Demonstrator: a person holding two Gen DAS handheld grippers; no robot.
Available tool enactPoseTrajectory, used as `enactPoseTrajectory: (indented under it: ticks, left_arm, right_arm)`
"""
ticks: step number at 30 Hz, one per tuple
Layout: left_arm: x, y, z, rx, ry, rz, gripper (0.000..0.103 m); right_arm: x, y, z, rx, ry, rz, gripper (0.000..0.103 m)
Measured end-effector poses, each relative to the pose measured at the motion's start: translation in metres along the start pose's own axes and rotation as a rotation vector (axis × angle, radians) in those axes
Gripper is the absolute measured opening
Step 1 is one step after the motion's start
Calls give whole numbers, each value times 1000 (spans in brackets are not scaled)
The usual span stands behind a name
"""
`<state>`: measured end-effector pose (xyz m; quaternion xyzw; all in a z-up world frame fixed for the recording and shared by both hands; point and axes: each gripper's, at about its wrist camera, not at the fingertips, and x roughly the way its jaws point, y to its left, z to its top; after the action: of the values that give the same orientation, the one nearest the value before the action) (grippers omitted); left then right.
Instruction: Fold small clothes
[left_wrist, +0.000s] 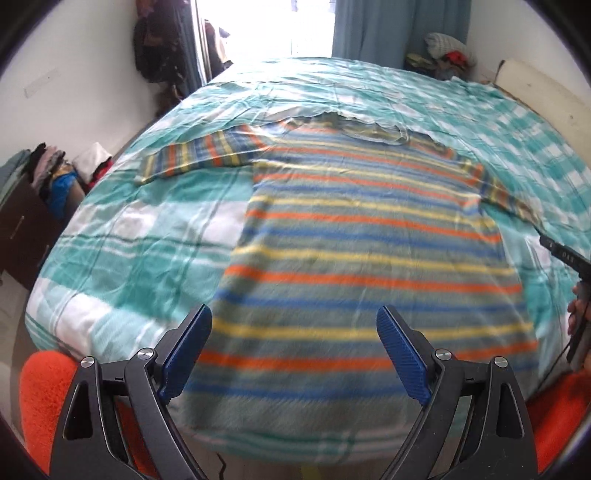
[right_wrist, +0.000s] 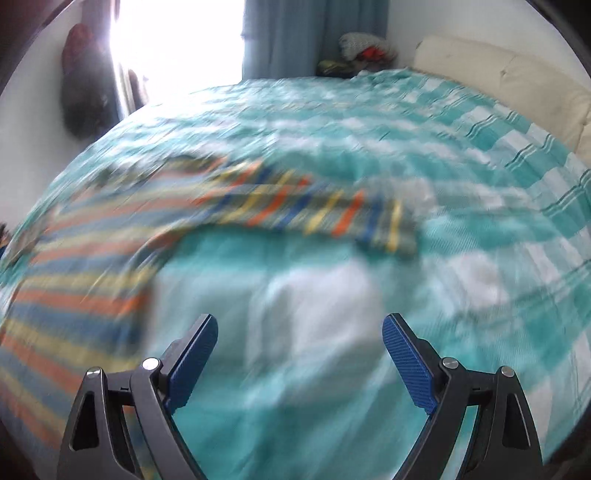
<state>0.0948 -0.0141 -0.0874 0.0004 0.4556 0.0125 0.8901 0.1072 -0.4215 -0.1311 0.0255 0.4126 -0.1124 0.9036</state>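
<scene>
Checked bedspread (left_wrist: 147, 229) bears a seemingly flat striped sweater (left_wrist: 369, 236) — left tool (left_wrist: 294, 354) and right tool (right_wrist: 300, 360) both gape, empty.

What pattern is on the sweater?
Horizontal orange, yellow and blue stripes on grey-green knit sweater; clearest in left wrist view.

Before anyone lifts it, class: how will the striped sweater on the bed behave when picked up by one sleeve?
The striped sweater would probably hang floppy, since it lies flat with its sleeve draped limp. Its fuzzy-looking knit likely grips rather than slips.
</scene>
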Motion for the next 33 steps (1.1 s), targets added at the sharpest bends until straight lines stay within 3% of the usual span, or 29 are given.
enactPoseTrajectory:
  ticks: [1, 2, 3, 5, 7, 12, 15, 19, 33]
  left_arm:
    - [7, -11, 6, 2, 6, 11, 92]
    - [14, -20, 11, 5, 8, 19, 92]
    - [20, -29, 15, 7, 7, 31, 92]
    - [39, -55, 24, 13, 19, 51, 92]
    - [54, -77, 30, 13, 37, 43, 92]
    - [96, -133, 44, 38, 61, 31, 92]
    - [127, -158, 39, 96, 81, 96, 98]
    - [127, -156, 24, 74, -22, 117, 103]
    - [136, -166, 19, 102, -50, 169, 103]
  right_arm:
    - [12, -7, 7, 10, -9, -16, 94]
    - [30, -14, 12, 13, 1, -35, 103]
    - [46, -18, 11, 12, 29, -39, 103]
    - [95, -28, -3, 26, 165, 29, 103]
    - [93, -34, -3, 64, 128, 55, 103]
    - [94, -31, -1, 58, 129, 52, 103]
    - [94, -32, 2, 60, 129, 54, 103]
    - [94, -34, 3, 62, 128, 55, 103]
    - [93, -33, 0, 55, 130, 51, 103]
